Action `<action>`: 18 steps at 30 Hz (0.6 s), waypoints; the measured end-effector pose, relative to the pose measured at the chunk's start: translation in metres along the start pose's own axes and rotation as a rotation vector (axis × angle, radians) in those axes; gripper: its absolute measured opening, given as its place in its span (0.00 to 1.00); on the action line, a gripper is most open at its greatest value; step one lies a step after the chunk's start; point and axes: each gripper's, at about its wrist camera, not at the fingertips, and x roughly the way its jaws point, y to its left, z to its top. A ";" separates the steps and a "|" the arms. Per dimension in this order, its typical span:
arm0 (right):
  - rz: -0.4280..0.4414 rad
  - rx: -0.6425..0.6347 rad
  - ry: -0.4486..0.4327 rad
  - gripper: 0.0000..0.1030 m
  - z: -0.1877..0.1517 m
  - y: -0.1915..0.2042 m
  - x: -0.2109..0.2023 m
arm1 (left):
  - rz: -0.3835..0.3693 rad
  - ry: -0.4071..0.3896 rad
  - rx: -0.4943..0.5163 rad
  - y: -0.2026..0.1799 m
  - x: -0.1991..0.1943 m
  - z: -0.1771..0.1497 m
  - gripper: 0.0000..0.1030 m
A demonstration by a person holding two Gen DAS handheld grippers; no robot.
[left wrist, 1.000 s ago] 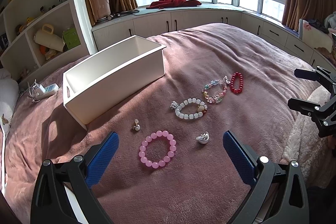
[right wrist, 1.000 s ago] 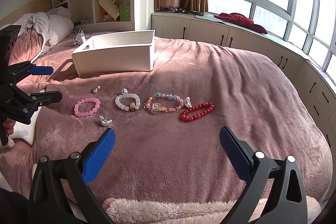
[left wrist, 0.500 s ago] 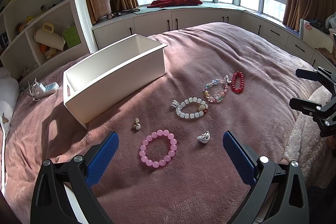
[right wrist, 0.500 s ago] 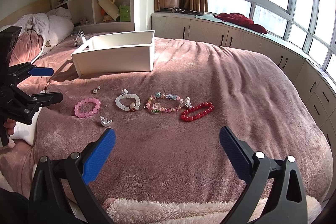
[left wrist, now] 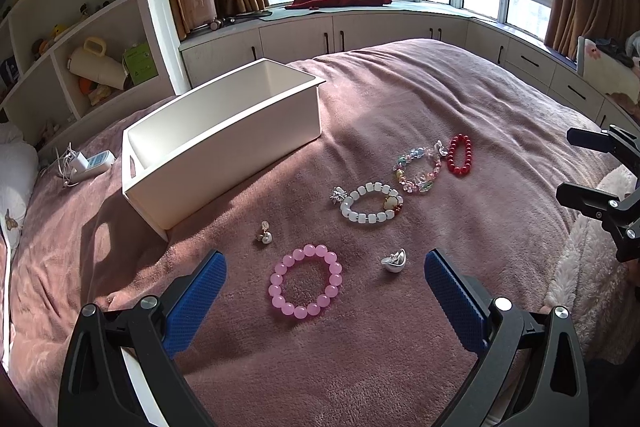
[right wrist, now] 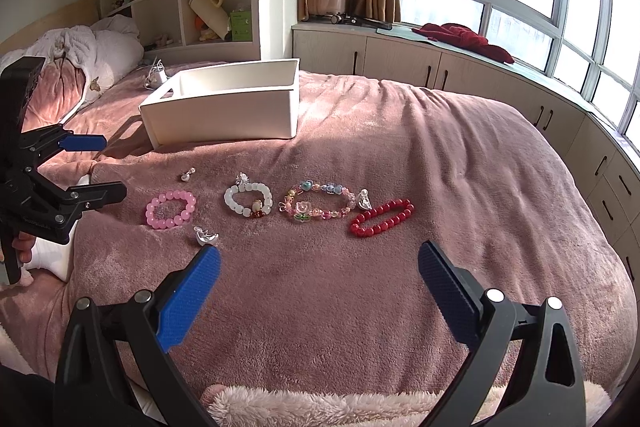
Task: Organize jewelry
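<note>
Little has moved since the earlier frames: both tongs hang over the bed much as before, the left view creeping a touch nearer the jewelry, and every piece lies where it lay.

A white box [left wrist: 224,143], long, rectangular and smooth-walled, sits on the blanket [left wrist: 360,367] in the upper left of the left view; what shows of its inside is bare. All the jewelry lies outside it on the plush, mauve, wrinkled blanket.

Low in the centre of the left view is a pink bracelet [left wrist: 306,281] of round, glossy beads. Just up and left of it lies a small pearl earring [left wrist: 264,235]; to its right, a shiny silver charm [left wrist: 394,259] with a curved shape. Further up and right come a white bracelet [left wrist: 371,205] of blocky, milky beads with a silver tassel and a gold-red charm, then a pastel bracelet [left wrist: 418,169] of mixed translucent beads, then a red bracelet [left wrist: 460,155] of small round beads. In the right view these four form a row across the middle of the frame, each apart from the next.

The left tongs [left wrist: 324,281] are spread wide, blue ribbed pads [left wrist: 196,299] flanking the pink bracelet from above, touching nothing. The right tongs [right wrist: 320,275] are also spread wide and empty, low in the frame, nearer than the row; the silver charm sits just beyond their left pad.
</note>
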 end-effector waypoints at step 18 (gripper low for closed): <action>0.061 -0.140 0.033 0.95 0.049 0.005 0.052 | -0.032 0.119 -0.067 0.008 0.041 0.003 0.98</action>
